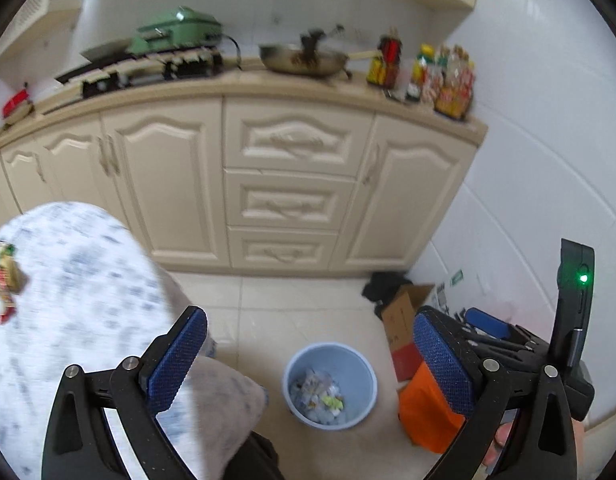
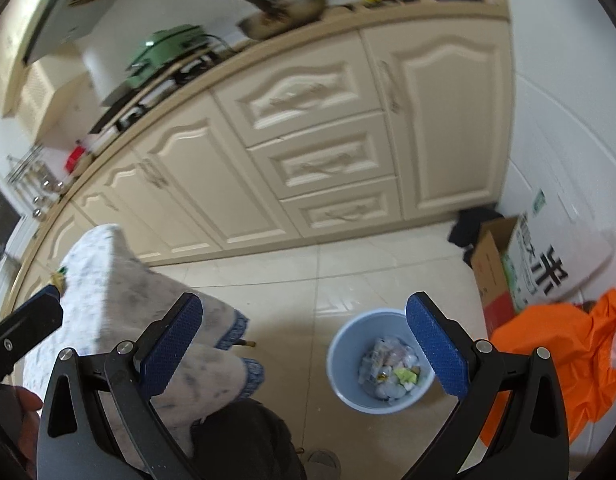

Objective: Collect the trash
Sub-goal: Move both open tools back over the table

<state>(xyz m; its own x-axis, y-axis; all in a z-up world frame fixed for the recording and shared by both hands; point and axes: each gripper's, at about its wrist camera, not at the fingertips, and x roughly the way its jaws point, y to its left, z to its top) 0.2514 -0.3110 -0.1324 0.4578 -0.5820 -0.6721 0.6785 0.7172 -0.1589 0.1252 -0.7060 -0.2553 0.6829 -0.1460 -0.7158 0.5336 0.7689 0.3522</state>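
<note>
A light blue trash bin [image 1: 329,384] stands on the tiled floor, partly filled with crumpled wrappers; it also shows in the right wrist view [image 2: 377,360]. My left gripper [image 1: 309,354] is open and empty, held high above the bin. My right gripper [image 2: 304,344] is open and empty, also above the floor, with the bin under its right finger. The right gripper shows at the right edge of the left wrist view [image 1: 487,326]. A colourful snack wrapper [image 1: 4,276] lies on the cloth-covered table [image 1: 76,280] at the left.
Cream kitchen cabinets [image 1: 288,184] run along the back, with a wok [image 1: 304,58], a green appliance [image 1: 176,32] and sauce bottles [image 1: 439,76] on the counter. A cardboard box [image 2: 495,268] and an orange bag [image 2: 555,356] sit right of the bin, by the white wall.
</note>
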